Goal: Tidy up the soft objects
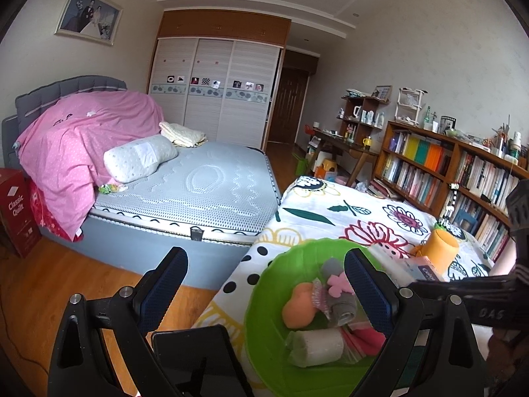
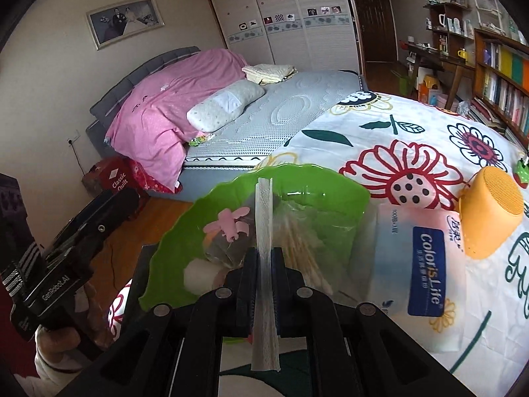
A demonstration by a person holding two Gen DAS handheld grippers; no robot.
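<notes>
A green bowl (image 1: pixel 261 284) sits on the flowered cloth and holds an orange sponge (image 1: pixel 297 304), a pink flower piece (image 1: pixel 337 286), a grey roll (image 1: pixel 344 309) and a white roll (image 1: pixel 317 347). My left gripper (image 1: pixel 266 258) is open, its fingers straddling the bowl's left half from above. In the right wrist view my right gripper (image 2: pixel 264 254) is shut on the sealed strip of a clear bag of cotton swabs (image 2: pixel 304 248), which hangs over the green bowl (image 2: pixel 330 192). The bag partly hides the bowl's contents.
A tissue pack (image 2: pixel 426 271), an orange round sponge (image 2: pixel 492 211) and a small strawberry toy (image 2: pixel 522 173) lie on the flowered cloth (image 2: pixel 396 125) right of the bowl. A bed (image 1: pixel 198 185) stands behind, bookshelves (image 1: pixel 446 165) to the right, wooden floor to the left.
</notes>
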